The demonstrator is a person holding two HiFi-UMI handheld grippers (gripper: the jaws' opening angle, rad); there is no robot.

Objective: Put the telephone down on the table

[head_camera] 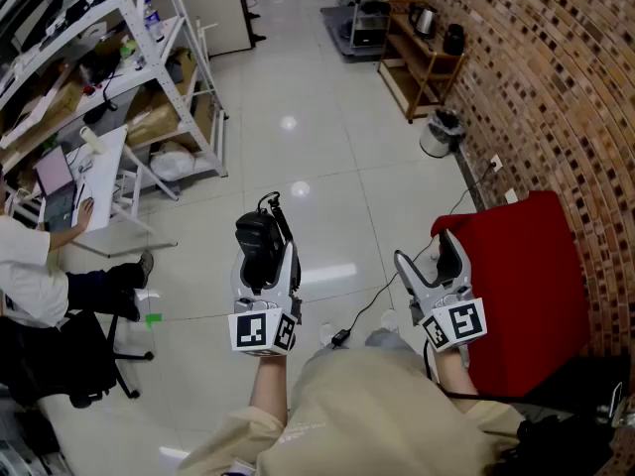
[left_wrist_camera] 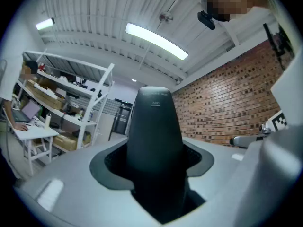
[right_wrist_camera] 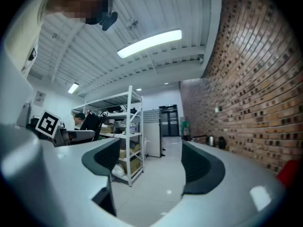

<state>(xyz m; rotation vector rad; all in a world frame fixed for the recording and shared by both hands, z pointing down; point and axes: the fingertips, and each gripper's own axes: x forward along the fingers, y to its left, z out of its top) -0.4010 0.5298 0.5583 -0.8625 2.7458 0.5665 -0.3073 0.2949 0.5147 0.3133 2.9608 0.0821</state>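
A black telephone handset [head_camera: 259,247] with a curly cord stands up between the jaws of my left gripper [head_camera: 264,266], which is shut on it. In the left gripper view the handset [left_wrist_camera: 155,141] fills the middle, rising dark and tapered out of the grey jaws. My right gripper [head_camera: 434,264] is held level beside it, to the right, open with nothing between its pads [right_wrist_camera: 201,167]. Both grippers are held in the air above a pale tiled floor. No table top lies under them in these views.
A red block [head_camera: 521,286] stands right of my right gripper, against a brick wall [head_camera: 556,87]. A white shelving rack [head_camera: 109,77] and a small white desk [head_camera: 99,181] with a seated person [head_camera: 35,276] are at the left. A wooden side table [head_camera: 422,62] with kettles stands far back. A cable [head_camera: 372,305] runs on the floor.
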